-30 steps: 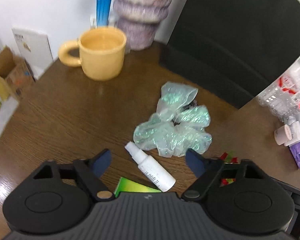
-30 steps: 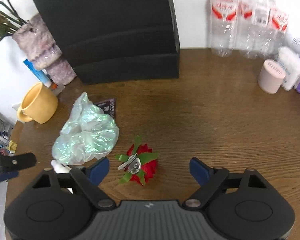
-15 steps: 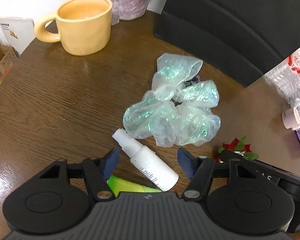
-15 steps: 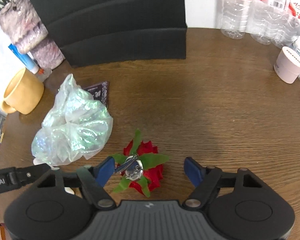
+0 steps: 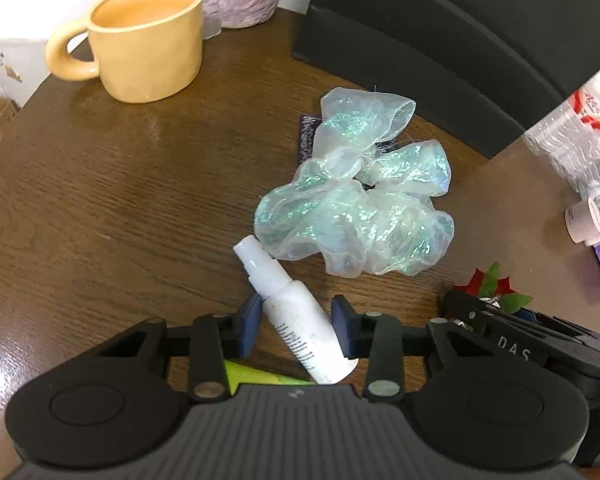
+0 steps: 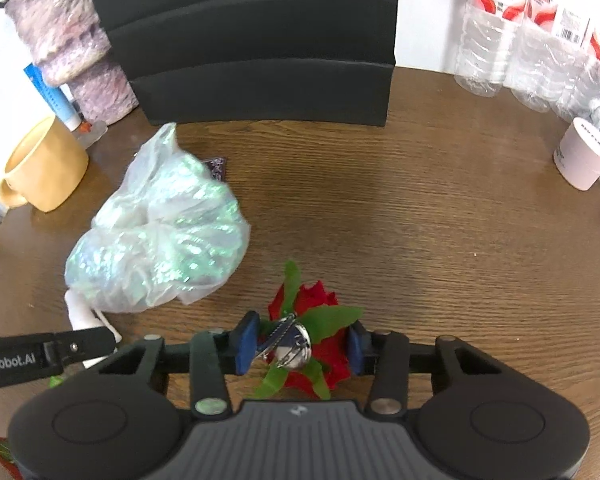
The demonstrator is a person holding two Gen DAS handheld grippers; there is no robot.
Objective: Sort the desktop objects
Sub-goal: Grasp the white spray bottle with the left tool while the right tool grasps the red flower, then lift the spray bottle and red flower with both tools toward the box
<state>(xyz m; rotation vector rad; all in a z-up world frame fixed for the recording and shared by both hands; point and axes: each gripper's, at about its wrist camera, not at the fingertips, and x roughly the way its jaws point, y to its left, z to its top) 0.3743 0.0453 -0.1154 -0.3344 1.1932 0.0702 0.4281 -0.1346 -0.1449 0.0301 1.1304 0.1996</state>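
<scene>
**Left wrist view: both grippers closing on first picks**

Left wrist view: left gripper [image 5: 294, 326] tipped steeply down over the brown wooden surface [image 5: 100, 208], fingers [image 5: 247, 324] narrowing around the white spray bottle [image 5: 294, 312]. Bottle lying flat and slanted, nozzle toward the iridescent bag [image 5: 360, 208], body between the blue pads. Left pad at the bottle's shoulder, right pad with a sliver of gap; not yet a firm clamp by the look of it. Yellow-green item [image 5: 260, 376] partly hidden under the gripper body.

Right wrist view: right gripper [image 6: 302, 340] likewise closing, fingers [image 6: 246, 340] flanking the red flower clip [image 6: 308, 336], leaves and petals brushing both pads. Whether pressed tight, cannot tell.

Yellow mug [image 5: 140, 36] at the far left edge, black organizer [image 6: 252, 48] at the back, water bottles [image 6: 532, 32] and pink cup [image 6: 584, 154] off to the right, well apart from both picks.

Step in hand, judged: double grasp, opening move of the sort. Next call: finish the squeeze, confirm hold, lift straight up clear of the bag. Risks: round bottle rolling out of a slanted grip; soft petals giving way instead of the metal clip being caught.
</scene>
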